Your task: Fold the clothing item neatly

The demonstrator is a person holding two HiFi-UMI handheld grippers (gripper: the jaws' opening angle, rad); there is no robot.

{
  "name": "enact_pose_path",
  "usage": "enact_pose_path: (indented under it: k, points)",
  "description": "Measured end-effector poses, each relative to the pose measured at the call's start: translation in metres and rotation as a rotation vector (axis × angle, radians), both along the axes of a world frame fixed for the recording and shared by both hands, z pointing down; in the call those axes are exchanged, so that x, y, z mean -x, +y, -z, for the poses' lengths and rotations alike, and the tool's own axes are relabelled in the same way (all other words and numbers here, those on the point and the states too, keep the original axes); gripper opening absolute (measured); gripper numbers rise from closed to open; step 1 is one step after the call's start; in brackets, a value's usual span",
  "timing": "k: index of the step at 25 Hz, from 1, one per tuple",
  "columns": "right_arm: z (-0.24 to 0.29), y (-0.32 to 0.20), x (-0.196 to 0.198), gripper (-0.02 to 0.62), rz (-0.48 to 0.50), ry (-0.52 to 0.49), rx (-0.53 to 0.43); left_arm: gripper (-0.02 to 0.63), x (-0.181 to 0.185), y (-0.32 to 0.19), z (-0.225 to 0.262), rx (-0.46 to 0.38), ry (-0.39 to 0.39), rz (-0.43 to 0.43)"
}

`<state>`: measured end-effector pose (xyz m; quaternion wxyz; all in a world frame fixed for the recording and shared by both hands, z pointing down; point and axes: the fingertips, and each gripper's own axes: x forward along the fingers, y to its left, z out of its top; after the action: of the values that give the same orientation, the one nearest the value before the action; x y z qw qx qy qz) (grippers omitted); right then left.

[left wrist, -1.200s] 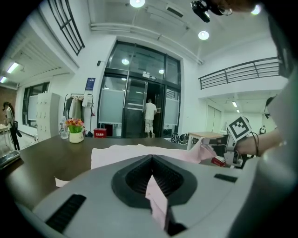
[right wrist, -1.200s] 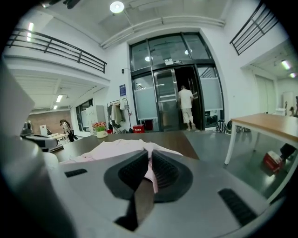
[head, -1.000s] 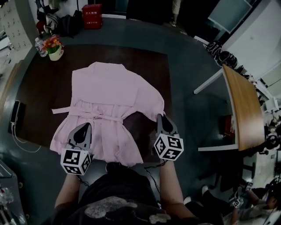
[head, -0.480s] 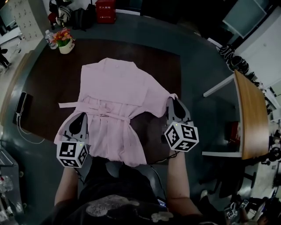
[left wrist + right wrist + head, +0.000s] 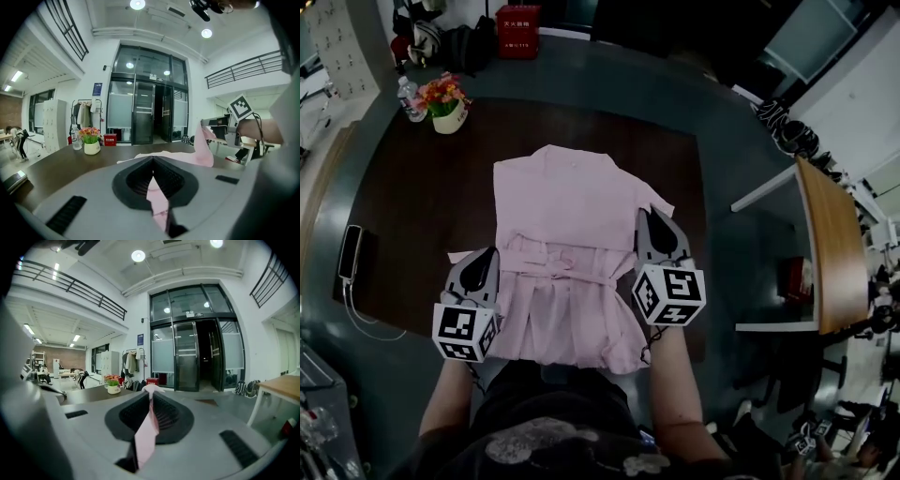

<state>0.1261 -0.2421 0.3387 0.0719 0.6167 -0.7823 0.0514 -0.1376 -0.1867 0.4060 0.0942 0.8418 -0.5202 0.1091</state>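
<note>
A pink garment (image 5: 564,220) lies flat on the dark brown table (image 5: 412,202), collar far, hem toward me, a tie belt (image 5: 558,264) across its waist. My left gripper (image 5: 489,253) sits at the garment's left edge by the waist, shut on a fold of pink cloth (image 5: 156,197) that runs between its jaws. At the right edge near the shoulder, my right gripper (image 5: 649,216) is shut on a strip of the pink cloth (image 5: 146,430). In the left gripper view the right gripper's marker cube (image 5: 241,107) shows with raised pink cloth (image 5: 204,146) beside it.
A flower pot (image 5: 450,105) and a water bottle (image 5: 410,97) stand at the table's far left corner. A phone (image 5: 351,253) with a cable lies at the left edge. A wooden tabletop (image 5: 830,248) stands to the right, a red box (image 5: 517,19) on the floor beyond.
Both grippers have moved inward with the cloth, the right one up and left over the garment's side. The garment's right sleeve no longer sticks out, and the garment looks narrower.
</note>
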Motion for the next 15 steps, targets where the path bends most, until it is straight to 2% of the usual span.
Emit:
enact_pose_path:
  k: [7,11,15]
  points:
    - [-0.02,-0.038,0.105,0.017,0.063,0.082,0.04,0.011,0.055,-0.031,-0.009,0.022,0.015,-0.036]
    - [-0.064,-0.055,0.158,0.017,0.116,0.158,0.133,0.011,0.083,-0.042,-0.022,0.056,0.016,-0.037]
    - [-0.114,-0.063,0.193,0.017,0.153,0.246,0.226,0.011,0.098,-0.048,-0.032,0.081,0.017,-0.047]
